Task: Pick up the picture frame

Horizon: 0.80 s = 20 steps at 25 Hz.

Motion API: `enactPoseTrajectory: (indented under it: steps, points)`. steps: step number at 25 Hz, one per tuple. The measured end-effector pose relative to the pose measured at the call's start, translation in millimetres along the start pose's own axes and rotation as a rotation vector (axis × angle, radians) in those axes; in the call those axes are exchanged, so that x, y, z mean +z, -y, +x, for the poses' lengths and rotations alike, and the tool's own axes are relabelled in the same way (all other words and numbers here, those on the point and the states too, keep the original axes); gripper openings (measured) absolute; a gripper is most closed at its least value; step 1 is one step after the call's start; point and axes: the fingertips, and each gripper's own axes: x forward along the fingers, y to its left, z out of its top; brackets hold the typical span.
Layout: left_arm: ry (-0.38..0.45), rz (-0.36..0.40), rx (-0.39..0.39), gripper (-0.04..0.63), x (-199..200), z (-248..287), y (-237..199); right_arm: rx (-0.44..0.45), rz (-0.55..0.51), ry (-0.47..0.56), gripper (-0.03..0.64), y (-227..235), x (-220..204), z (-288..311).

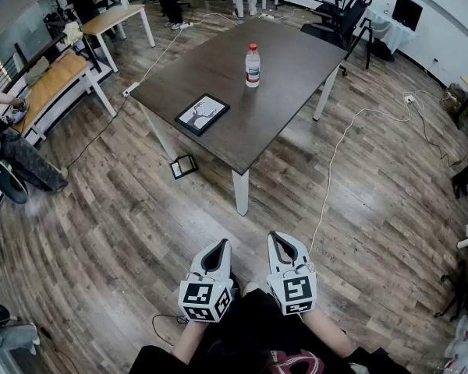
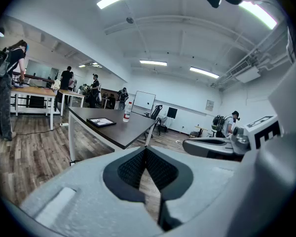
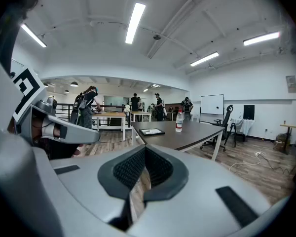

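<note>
We hold the left gripper (image 1: 218,245) and right gripper (image 1: 278,238) side by side above the floor (image 1: 101,232), both clenched on nothing, well apart from the table (image 1: 296,61). The frame (image 1: 202,114) lies flat near the table's left edge, apart from the bottle (image 1: 252,65).

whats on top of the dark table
The dark table holds a picture frame lying flat near one edge, and a water bottle standing upright beyond it. Nothing else shows on top. The tabletop hides most of the floor beneath it.
</note>
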Motion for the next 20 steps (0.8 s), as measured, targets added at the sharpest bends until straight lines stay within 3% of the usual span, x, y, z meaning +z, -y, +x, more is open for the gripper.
enactPoseTrajectory:
  steps: [10, 16, 20]
  points:
    - [0.021, -0.034, 0.039, 0.009, -5, -20, -14, 0.06, 0.064, 0.043, 0.006, -18, 4, -3]
    - [0.003, -0.019, 0.026, 0.009, -7, -13, -20, 0.051, 0.067, 0.023, 0.006, -22, 1, 5]
    - [-0.013, -0.058, 0.008, 0.009, -9, -4, -31, 0.038, 0.085, 0.005, 0.006, -22, -3, 14]
